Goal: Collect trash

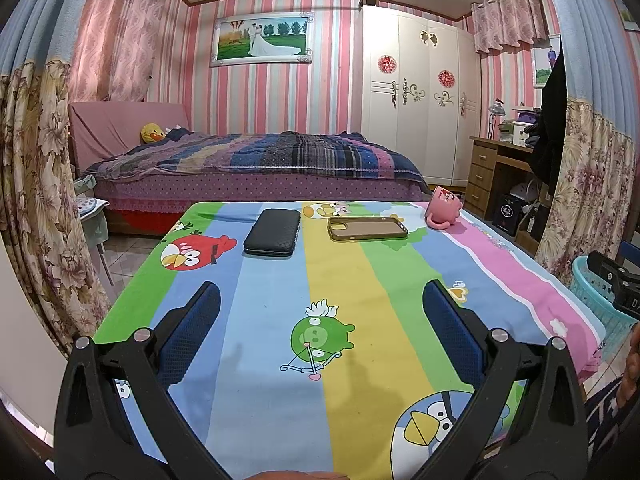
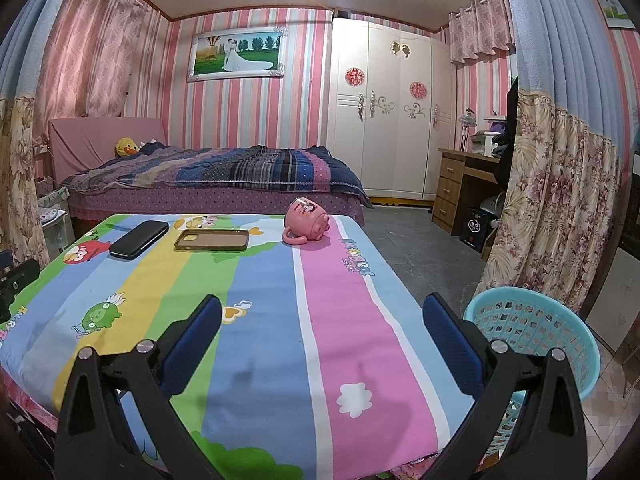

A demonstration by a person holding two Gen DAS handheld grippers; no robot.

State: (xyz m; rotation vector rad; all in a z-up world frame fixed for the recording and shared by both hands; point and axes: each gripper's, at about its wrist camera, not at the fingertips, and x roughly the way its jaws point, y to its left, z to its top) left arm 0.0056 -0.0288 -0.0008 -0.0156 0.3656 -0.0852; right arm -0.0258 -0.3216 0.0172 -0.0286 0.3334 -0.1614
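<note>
Closest to us, the left gripper [image 1: 320,312] is wide open with nothing between its blue pads, and the right gripper [image 2: 322,316] is wide open and empty too. Both hang over the near edge of a table [image 2: 328,320] covered with a bright cartoon cloth. At about 3 o'clock from the right gripper, just beside the table and lower down, stands a light blue basket [image 2: 536,320]; I think the trash should go in there, and what shows of it looks empty. Farther up the table, at about 11 o'clock from the left gripper, lies a black case [image 1: 273,232], flat on the cloth. Just past 12 o'clock lies a brown phone cover [image 1: 367,228], open side up, near the black case but not touching it. At about 1 o'clock, by the far right corner, a pink mug [image 1: 443,209] lies tipped on its side. Behind the table are a bed [image 1: 256,160] and a white wardrobe [image 1: 416,96]. Nothing looks picked up yet, so the job seems to be at its start. All three things still wait on the table, and I cannot tell which ones count as trash.
</note>
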